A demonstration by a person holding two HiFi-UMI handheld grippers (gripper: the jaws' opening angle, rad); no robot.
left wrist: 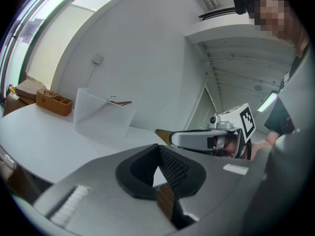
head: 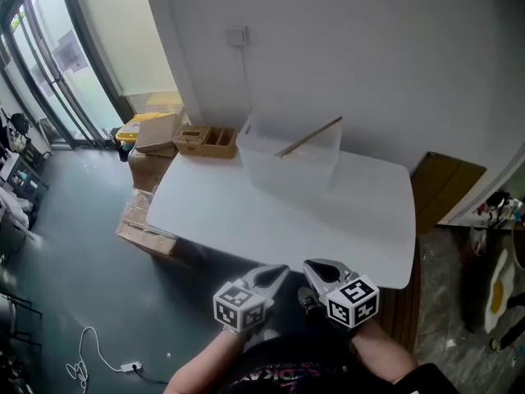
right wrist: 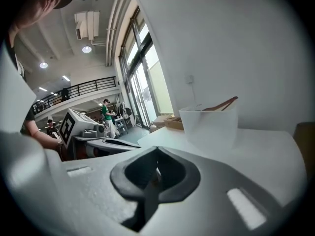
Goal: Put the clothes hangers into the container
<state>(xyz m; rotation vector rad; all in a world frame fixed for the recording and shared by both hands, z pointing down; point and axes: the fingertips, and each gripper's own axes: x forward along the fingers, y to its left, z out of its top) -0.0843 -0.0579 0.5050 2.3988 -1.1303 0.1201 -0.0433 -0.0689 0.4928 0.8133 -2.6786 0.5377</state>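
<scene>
A: Checking grippers first: left gripper [head: 277, 274] clenched on nothing, right gripper [head: 317, 269] same, jaws closed and empty. Both are held low near the body, off the near edge of the white table [head: 246, 212].
B: Hanger?
A: Wooden clothes hanger [head: 310, 136] is already in the translucent container [head: 291, 167] at the table's far side by the wall. It lies slanted, one end poking above the rim.
B: Risk?
A: My guess: the container looks light, so a bump from either gripper could slide or tip it, and the hanger could lever out over the rim.
B: Counts?
A: One hanger visible, one container, two grippers, one table, one divided wicker basket [head: 207, 139] left of the container, and at least two cardboard boxes [head: 154, 138] beyond it. No loose hangers on the table
</scene>
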